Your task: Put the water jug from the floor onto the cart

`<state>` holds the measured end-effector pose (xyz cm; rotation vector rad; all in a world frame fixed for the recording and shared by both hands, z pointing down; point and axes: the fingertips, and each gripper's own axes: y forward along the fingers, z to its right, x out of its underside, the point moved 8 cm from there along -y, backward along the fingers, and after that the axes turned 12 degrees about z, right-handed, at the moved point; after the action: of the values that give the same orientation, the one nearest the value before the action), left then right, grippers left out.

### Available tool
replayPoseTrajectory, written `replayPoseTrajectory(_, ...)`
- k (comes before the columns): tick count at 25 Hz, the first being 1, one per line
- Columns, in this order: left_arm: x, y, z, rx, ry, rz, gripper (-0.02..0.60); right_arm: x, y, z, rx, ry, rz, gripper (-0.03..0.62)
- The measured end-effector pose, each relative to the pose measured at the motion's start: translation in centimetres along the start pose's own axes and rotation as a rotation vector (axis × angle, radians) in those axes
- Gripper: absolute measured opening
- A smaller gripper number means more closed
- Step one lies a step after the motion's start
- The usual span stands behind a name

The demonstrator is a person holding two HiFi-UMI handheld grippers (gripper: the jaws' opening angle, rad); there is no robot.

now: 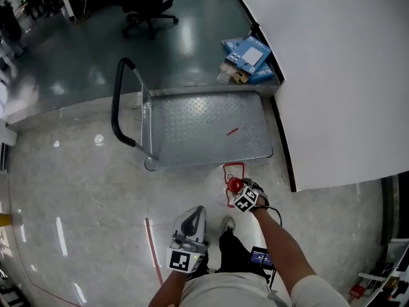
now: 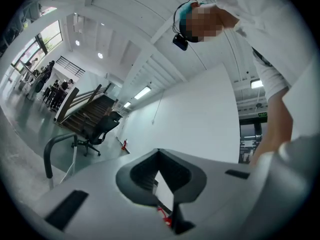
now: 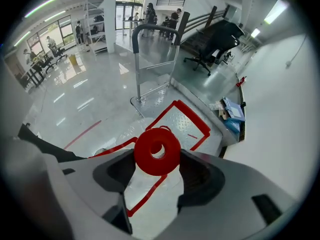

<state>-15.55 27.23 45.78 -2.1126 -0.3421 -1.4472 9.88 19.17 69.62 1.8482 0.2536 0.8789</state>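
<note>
The clear plastic water jug with red handle [image 1: 231, 173] stands upright on the floor, just near of the grey diamond-plate flatbed cart [image 1: 204, 130], so it must travel up and far. The right gripper [image 1: 237, 187] has its jaws clamped on the jug's round red cap [image 3: 157, 151]. The left gripper [image 1: 195, 217] hangs nearer, jaws together, empty.

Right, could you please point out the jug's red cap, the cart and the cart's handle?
red cap [image 3: 145, 159]: right gripper view, on its red face, left of the hole.
cart [image 1: 204, 130]: head view, bare middle of the deck.
cart handle [image 1: 115, 107]: head view, on the black bar.
</note>
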Motion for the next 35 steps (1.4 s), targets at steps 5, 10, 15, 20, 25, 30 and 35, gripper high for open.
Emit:
replayPoseTrajectory(5,-0.3,3.2,-0.2,-0.009,0.021,0.014,0.003,-1.0,-0.5,3.0,-0.013,-0.019,0.006,0.282)
replayPoseTrajectory(10,0.6,7.0,-0.1,-0.03,0.069,0.02,0.003,-2.1,0.4,6.2,-0.049,-0.067,0.021,0.282)
replayPoseTrajectory(15,1.4,11.5,0.7,-0.078,0.088,0.023,0.003,-2.5,1.9,10.0,-0.074,-0.116,0.034,0.282)
replayPoseTrajectory(20,1.5,14.5,1.6,-0.097,0.142,0.006,0.003,-4.0,3.4,12.9,-0.082,-0.157,0.055,0.282)
replayPoseTrajectory(25,2.4,16.1,1.0,-0.135,0.147,-0.01,0.003,-5.7,6.2,16.2,-0.075,-0.155,0.065,0.282)
replayPoseTrajectory(30,3.2,18.2,-1.2,-0.116,0.146,-0.034,0.003,-8.4,8.8,18.9,-0.066,-0.132,0.079,0.282)
replayPoseTrajectory(35,3.9,20.9,-4.6,-0.091,0.11,-0.057,0.003,-10.8,11.4,21.2,-0.052,-0.12,0.074,0.282)
